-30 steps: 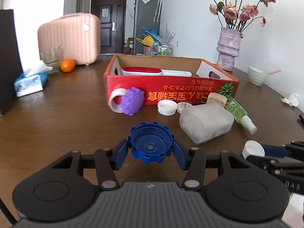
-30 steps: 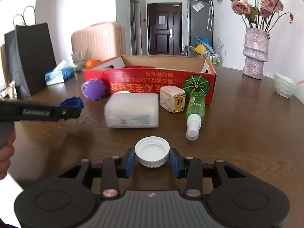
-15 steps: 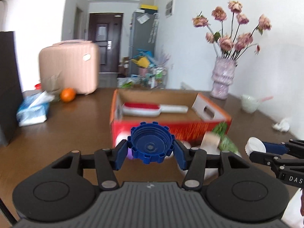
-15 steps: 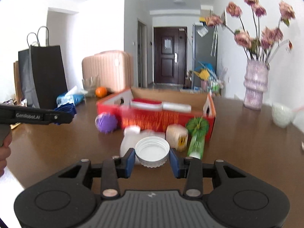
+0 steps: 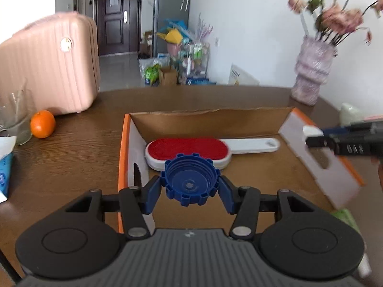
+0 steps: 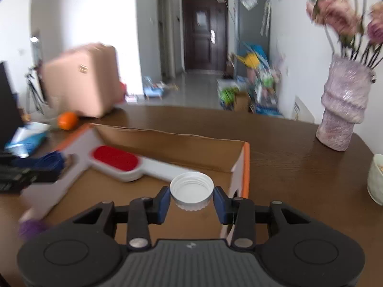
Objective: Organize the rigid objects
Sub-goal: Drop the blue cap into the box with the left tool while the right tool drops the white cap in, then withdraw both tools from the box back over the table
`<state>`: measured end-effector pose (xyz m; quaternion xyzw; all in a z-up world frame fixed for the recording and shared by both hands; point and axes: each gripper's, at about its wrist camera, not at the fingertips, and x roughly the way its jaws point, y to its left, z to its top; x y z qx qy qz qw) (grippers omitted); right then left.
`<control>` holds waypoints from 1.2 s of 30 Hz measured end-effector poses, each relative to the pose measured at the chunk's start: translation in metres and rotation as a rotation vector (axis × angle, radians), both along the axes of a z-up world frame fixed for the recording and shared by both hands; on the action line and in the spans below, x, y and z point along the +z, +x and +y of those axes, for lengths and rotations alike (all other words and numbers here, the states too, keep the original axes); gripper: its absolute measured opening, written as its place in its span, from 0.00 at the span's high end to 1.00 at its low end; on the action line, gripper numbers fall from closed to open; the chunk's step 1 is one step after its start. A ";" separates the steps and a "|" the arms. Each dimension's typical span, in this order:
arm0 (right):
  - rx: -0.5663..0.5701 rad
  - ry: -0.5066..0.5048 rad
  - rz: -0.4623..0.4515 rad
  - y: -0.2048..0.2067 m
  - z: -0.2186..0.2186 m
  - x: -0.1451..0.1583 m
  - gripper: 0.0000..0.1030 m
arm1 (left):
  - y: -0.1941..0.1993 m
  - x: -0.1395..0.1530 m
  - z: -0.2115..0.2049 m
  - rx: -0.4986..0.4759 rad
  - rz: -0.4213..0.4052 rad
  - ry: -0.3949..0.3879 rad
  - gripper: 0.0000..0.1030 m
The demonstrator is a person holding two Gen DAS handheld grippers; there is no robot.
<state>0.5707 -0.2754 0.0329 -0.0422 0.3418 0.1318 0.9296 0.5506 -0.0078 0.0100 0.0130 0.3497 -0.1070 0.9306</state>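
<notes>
My left gripper [image 5: 190, 189] is shut on a blue ribbed cap [image 5: 190, 183] and holds it over the left part of the open cardboard box [image 5: 210, 117]. My right gripper [image 6: 191, 199] is shut on a white screw cap [image 6: 191, 190] and holds it over the right part of the same box [image 6: 172, 141]. A red-faced white brush [image 5: 189, 149] lies inside the box; it also shows in the right wrist view [image 6: 115, 159]. The right gripper [image 5: 318, 135] shows at the right edge of the left wrist view.
A pink case [image 5: 47, 71], an orange [image 5: 42, 124], a glass [image 5: 14, 117] and a tissue pack [image 5: 4, 167] stand left of the box. A vase of flowers [image 6: 344, 110] and a white bowl [image 6: 377, 179] stand right. A purple cap [image 6: 31, 227] lies near the box's front.
Both grippers have risen from table level and moved forward over the box, each still holding its cap. The loose objects in front of the box have dropped out of view.
</notes>
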 end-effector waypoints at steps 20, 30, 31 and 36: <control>-0.018 -0.159 -0.107 0.047 0.029 -0.019 0.27 | -0.008 -0.002 0.006 -0.042 -0.088 0.030 0.26; 0.047 -0.040 -0.184 -0.069 0.031 0.046 0.19 | -0.113 0.063 0.042 0.004 -0.243 -0.065 0.13; 0.060 -0.037 -0.203 -0.085 0.032 0.052 0.18 | -0.123 0.067 0.046 0.015 -0.244 -0.079 0.13; 0.118 -0.016 -0.267 -0.167 0.030 0.071 0.15 | -0.182 0.074 0.054 0.032 -0.274 -0.125 0.06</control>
